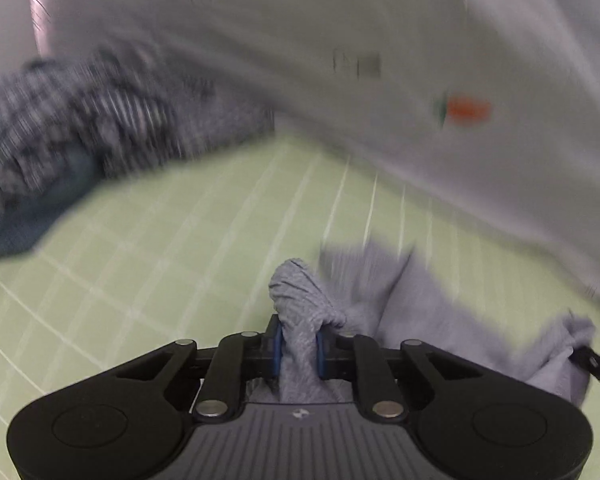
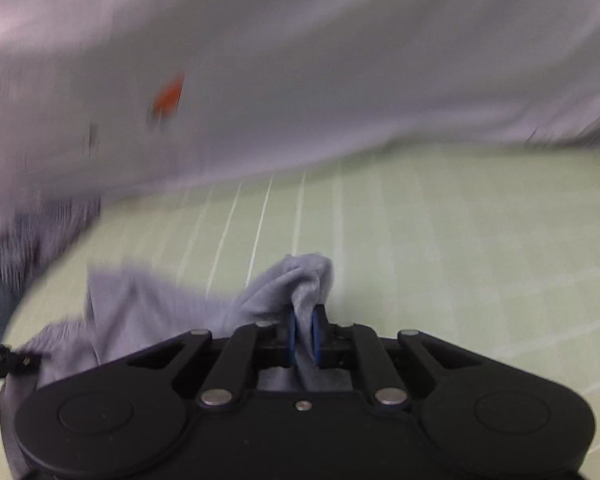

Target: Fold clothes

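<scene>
Left wrist view: left gripper (image 1: 298, 354) pinching bunched grey garment (image 1: 384, 292), cloth trailing right over green grid mat (image 1: 180, 240); checked clothes pile (image 1: 72, 128) far left, blurred.
Right wrist view: right gripper (image 2: 304, 338) pinching same garment (image 2: 148, 304), cloth trailing left.

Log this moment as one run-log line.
left gripper: shut on grey garment | right gripper: shut on grey garment | surface: green grid mat | image: motion-blurred
</scene>
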Motion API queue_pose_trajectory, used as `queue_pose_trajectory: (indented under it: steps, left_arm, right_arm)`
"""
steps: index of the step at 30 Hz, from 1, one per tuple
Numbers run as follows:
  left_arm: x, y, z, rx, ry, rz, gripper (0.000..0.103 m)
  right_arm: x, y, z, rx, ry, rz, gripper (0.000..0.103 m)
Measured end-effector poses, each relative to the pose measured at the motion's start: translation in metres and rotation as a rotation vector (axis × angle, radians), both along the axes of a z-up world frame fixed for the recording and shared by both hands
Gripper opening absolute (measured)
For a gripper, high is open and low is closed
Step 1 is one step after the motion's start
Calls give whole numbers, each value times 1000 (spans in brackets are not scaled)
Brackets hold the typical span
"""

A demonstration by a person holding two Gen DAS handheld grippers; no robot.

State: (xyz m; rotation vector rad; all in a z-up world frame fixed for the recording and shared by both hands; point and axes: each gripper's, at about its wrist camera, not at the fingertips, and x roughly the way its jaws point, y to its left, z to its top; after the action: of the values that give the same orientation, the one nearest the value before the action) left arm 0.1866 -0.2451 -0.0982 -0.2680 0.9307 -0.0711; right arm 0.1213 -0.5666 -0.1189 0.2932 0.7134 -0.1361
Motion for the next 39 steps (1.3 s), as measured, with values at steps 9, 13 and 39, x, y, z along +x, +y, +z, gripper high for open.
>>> queue_pose_trajectory:
  steps: [9, 13, 39]
  left_arm:
    - [-79, 53, 68, -30, -128, 74, 14]
    - [-122, 58, 37, 8, 14, 91, 15]
    - [-134, 83, -44, -33, 284, 164, 32]
  right_arm:
    - [-139, -41, 75, -135, -181, -162, 8]
    - [-189, -29, 40, -135, -24, -131, 8]
    - [-141, 20, -47, -50, 282, 85, 53]
